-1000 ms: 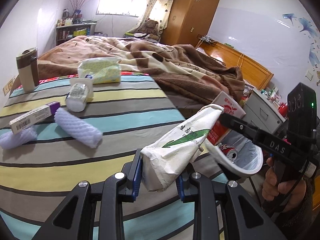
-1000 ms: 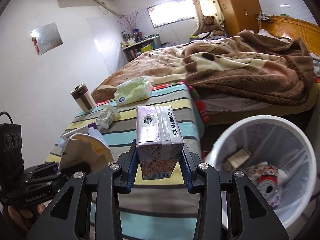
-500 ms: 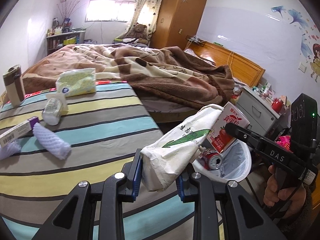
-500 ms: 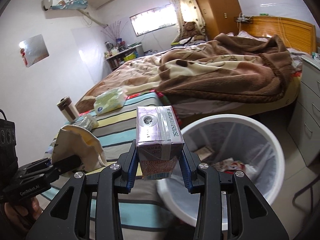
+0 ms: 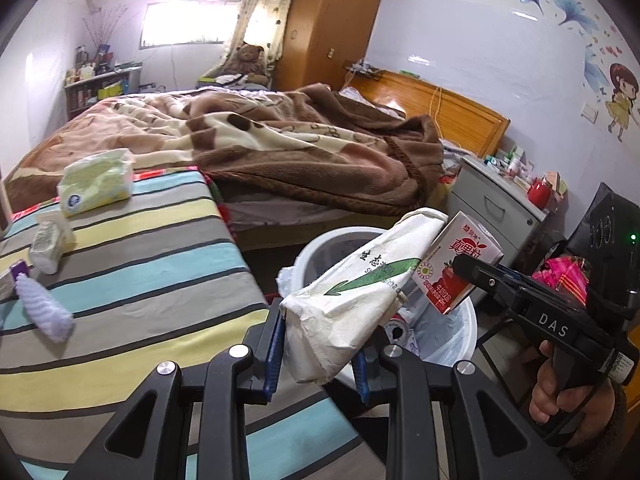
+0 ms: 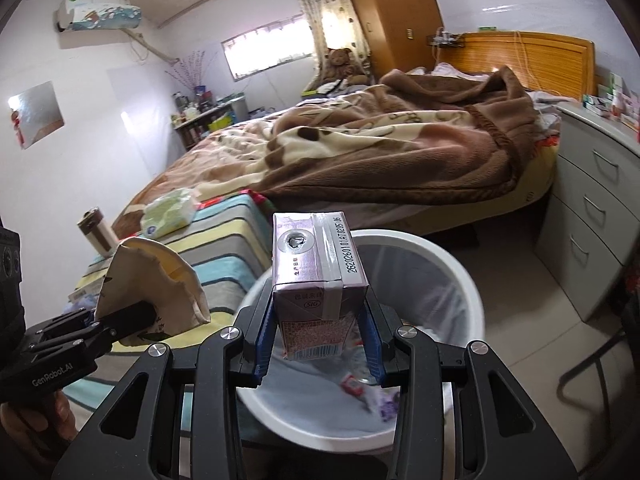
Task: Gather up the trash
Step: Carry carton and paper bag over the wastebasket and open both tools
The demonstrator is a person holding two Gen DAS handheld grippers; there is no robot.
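Observation:
My left gripper (image 5: pixel 318 354) is shut on a crumpled white paper bag (image 5: pixel 356 300) with green print, held over the near rim of the white trash bin (image 5: pixel 320 242); the bag also shows in the right wrist view (image 6: pixel 156 280). My right gripper (image 6: pixel 318 340) is shut on a small drink carton (image 6: pixel 316 272), held upright above the bin's opening (image 6: pixel 460 276). In the left wrist view the carton (image 5: pixel 460 268) shows its red side. The bin holds a can (image 5: pixel 396 330) and wrappers.
A striped table (image 5: pixel 140 264) holds a tissue pack (image 5: pixel 96 182), a small wrapped pack (image 5: pixel 46 242), a white foam net (image 5: pixel 44 312) and a purple box (image 5: pixel 10 280). A tumbler (image 6: pixel 96 232) stands at its far corner. Bed (image 6: pixel 380 152) and grey drawers (image 6: pixel 592 208) flank the bin.
Both grippers have moved right off the table to the bin, each keeping its load. The carton now hangs over the bin's opening; the paper bag is at its rim.

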